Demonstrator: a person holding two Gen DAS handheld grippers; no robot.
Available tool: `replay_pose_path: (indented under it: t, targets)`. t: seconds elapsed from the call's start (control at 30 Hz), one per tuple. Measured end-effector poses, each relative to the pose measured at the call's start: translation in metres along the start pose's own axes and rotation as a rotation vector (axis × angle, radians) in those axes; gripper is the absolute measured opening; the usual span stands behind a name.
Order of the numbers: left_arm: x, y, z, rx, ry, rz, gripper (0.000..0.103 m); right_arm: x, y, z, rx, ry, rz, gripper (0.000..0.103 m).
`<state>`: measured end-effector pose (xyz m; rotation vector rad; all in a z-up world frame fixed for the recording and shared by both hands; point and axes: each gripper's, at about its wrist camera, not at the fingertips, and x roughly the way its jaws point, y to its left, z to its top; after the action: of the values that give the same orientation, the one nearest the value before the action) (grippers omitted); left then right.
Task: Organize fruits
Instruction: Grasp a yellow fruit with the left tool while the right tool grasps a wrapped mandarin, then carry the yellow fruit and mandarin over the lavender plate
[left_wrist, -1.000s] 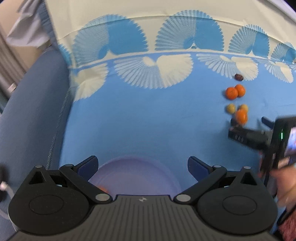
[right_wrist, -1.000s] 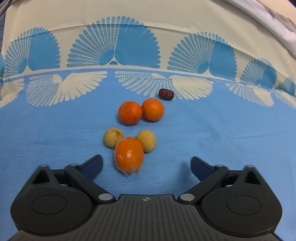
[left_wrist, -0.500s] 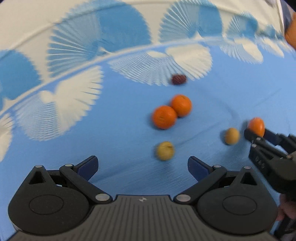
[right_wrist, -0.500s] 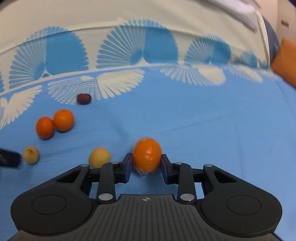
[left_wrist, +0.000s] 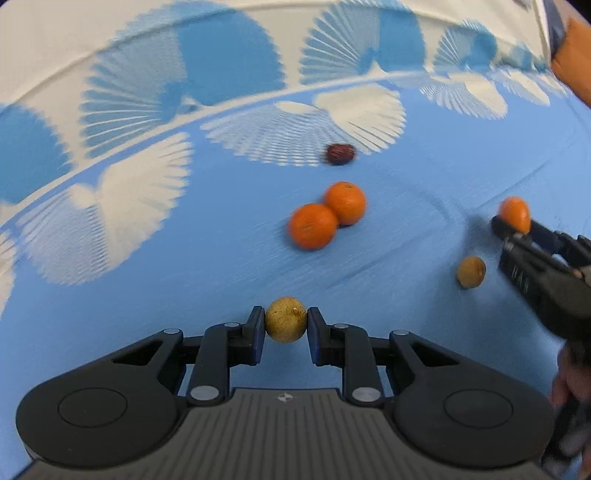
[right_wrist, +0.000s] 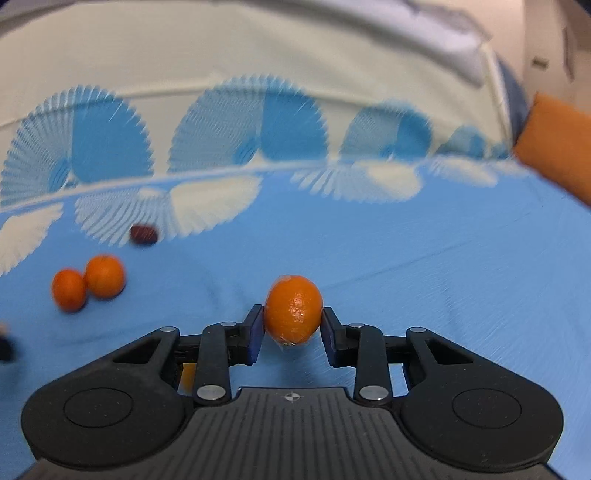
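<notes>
My left gripper (left_wrist: 286, 325) points down at the blue cloth, its jaws closing with both pads against a small yellow-brown fruit (left_wrist: 285, 318). Beyond it lie two oranges (left_wrist: 313, 226) touching each other, a dark red date (left_wrist: 340, 153) and a second yellow-brown fruit (left_wrist: 471, 272). My right gripper (right_wrist: 293, 326) is shut on a wrapped orange (right_wrist: 293, 308), held clear of the cloth. In the left wrist view that gripper (left_wrist: 515, 226) comes in from the right edge with the orange (left_wrist: 514, 213). The right wrist view also shows the two oranges (right_wrist: 105, 276) and the date (right_wrist: 144, 234).
The blue cloth (left_wrist: 147, 277) has a cream border with fan patterns at the back. An orange cushion (right_wrist: 557, 147) sits at the far right. A hand (left_wrist: 570, 376) holds the right gripper at the frame's right edge.
My left gripper swung from above a purple bowl to the fruits, dropped, and closed around the yellow-brown fruit. My right gripper closed on the wrapped orange and carried it right, away from the others.
</notes>
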<state>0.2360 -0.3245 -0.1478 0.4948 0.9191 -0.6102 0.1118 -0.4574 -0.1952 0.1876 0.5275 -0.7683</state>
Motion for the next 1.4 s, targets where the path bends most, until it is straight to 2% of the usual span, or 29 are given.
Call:
replay_pose_path:
  t: [0.13, 0.27, 0.43, 0.6, 0.7, 0.83, 1.07, 1.4]
  targets:
    - [-0.065, 0.030, -0.028, -0.063, -0.012, 0.046, 0.026, -0.043, -0.020, 0.022, 0.056, -0.080, -0.028, 0.034]
    - [-0.130, 0.054, -0.071, -0.104, -0.008, 0.100, 0.026, -0.125, -0.037, 0.033, 0.071, -0.141, 0.055, 0.034]
    - [-0.203, 0.066, -0.133, -0.132, -0.014, 0.153, 0.026, -0.224, -0.040, 0.010, -0.049, -0.050, 0.238, 0.034]
    - [-0.264, 0.074, -0.191, -0.206, -0.022, 0.169, 0.026, -0.292, -0.015, -0.014, -0.107, 0.086, 0.465, 0.034]
    - [-0.289, 0.073, -0.220, -0.223, -0.031, 0.190, 0.026, -0.325, 0.010, -0.026, -0.178, 0.118, 0.557, 0.034]
    - [-0.318, 0.073, -0.254, -0.253, -0.054, 0.200, 0.026, -0.366, 0.037, -0.032, -0.267, 0.117, 0.663, 0.034]
    - [-0.351, 0.074, -0.291, -0.306, -0.119, 0.206, 0.026, -0.419, 0.062, -0.051, -0.429, 0.066, 0.715, 0.034]
    - [-0.365, 0.081, -0.298, -0.332, -0.166, 0.178, 0.026, -0.439, 0.065, -0.055, -0.451, 0.039, 0.680, 0.034]
